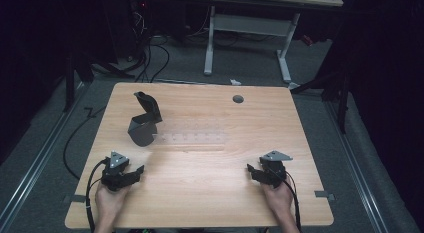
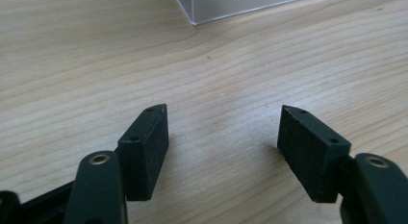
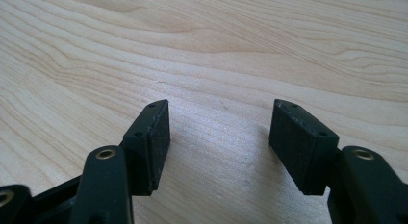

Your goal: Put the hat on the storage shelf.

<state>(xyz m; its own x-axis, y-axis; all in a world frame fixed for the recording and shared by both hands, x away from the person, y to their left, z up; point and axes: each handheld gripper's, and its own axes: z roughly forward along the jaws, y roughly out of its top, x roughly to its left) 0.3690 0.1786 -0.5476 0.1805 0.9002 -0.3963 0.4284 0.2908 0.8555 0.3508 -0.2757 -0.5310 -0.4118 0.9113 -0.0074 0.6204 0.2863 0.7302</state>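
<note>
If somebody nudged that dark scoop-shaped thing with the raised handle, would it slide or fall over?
The dark scoop would probably slide: it sits on the smooth wooden table. Its handle rises tall at the back, so a high push might tip it. It looks like thin plastic or metal, likely stiff and light, though that is hard to tell from the high view.

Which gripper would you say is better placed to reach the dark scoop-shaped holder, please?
Probably the left gripper: it sits open just below the dark holder on the table's left side, while the right gripper, also open, rests across the table.
</note>
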